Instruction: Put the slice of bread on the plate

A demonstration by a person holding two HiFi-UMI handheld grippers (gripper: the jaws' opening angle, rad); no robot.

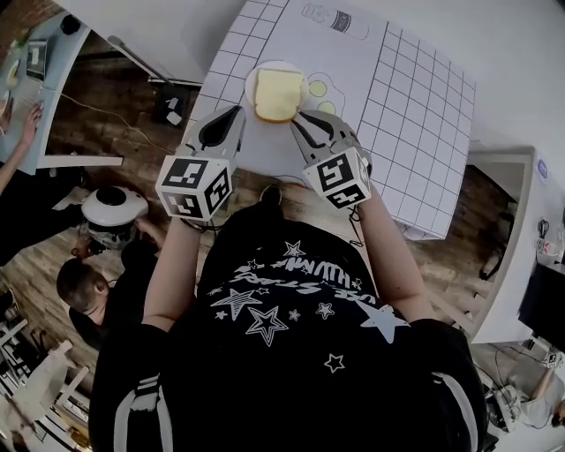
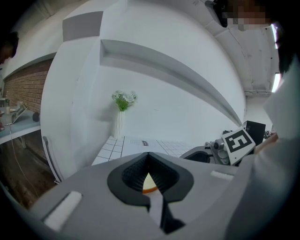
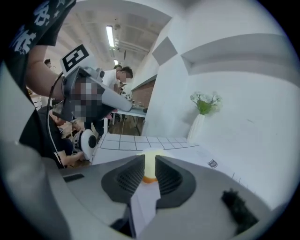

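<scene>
writing: each gripper carries a marker cube [image 1: 196, 184] with black-and-white square patterns. the person's black shirt [image 1: 291, 309] has white stars and a line of lettering that cannot be read. a small printed label [image 3: 212, 163] on the mat is too small to read. the outlined can drawing [image 1: 335, 19] at the mat's far end has text that cannot be made out.
bench: the white bench [image 1: 265, 168] is covered by a white mat [image 1: 415, 115], ruled in a dark grid around a plain middle field. two pale green circles [image 1: 318, 88] are printed just beside the plate.
room: wooden floor [image 1: 79, 256] and a brick wall [image 2: 23, 93]. a white wall stands behind the bench, with a white vase of green sprigs [image 2: 121, 112] against it. there is a strip light [image 3: 109, 35] on the ceiling, and other people are at desks nearby.
slice of bread: the slice of bread [image 1: 276, 93] is pale yellow and roughly square, with a browner crust along its edge. it lies flat on the round white plate [image 1: 252, 84].
left gripper: the left gripper [image 2: 148, 154] has its jaws pressed together at the tips, pinching nothing. the bread shows beyond them, and the tips are near the plate's near-left rim.
right gripper: the right gripper [image 3: 149, 160] has its jaws spread a little, leaving a narrow gap, and its pads press on nothing. the bread shows beyond the gap, and the tips are near the bread's right side.
</scene>
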